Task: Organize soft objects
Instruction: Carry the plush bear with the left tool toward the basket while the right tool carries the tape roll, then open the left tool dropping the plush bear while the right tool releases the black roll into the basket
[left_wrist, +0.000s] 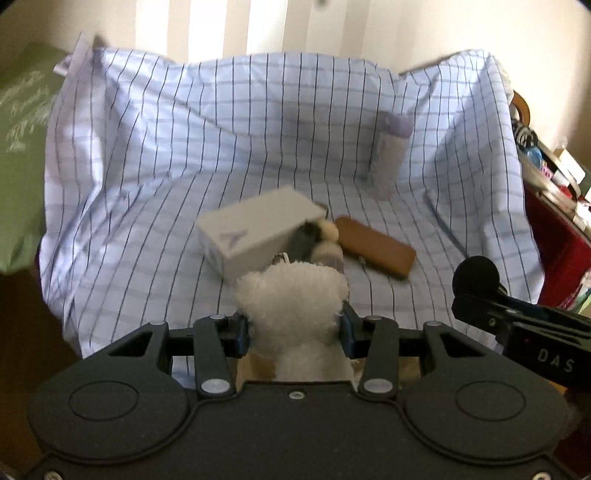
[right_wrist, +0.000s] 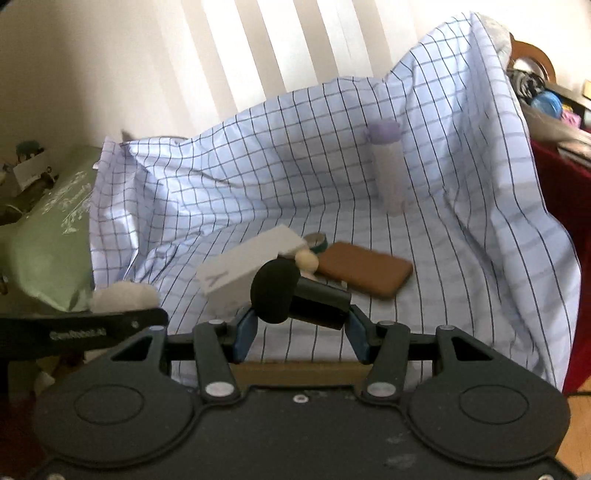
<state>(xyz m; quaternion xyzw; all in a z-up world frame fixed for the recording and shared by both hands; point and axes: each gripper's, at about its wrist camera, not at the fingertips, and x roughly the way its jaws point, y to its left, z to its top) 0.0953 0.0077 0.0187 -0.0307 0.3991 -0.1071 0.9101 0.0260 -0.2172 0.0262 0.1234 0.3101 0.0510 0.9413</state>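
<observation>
Left claw (left_wrist: 293, 325), angled down at lower centre, pinches a white plush toy (left_wrist: 291, 302). Right claw (right_wrist: 301, 332), also tilted down, pinches a black foam-tipped microphone (right_wrist: 295, 295) over the checked sheet (right_wrist: 461, 258).

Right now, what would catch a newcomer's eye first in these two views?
The fluffy white plush toy clamped in the left tongs, and the black foam-tipped object gripped in the right tongs. Behind them, the blue checked sheet carries a white box, a brown case and a purple-capped bottle.
</observation>
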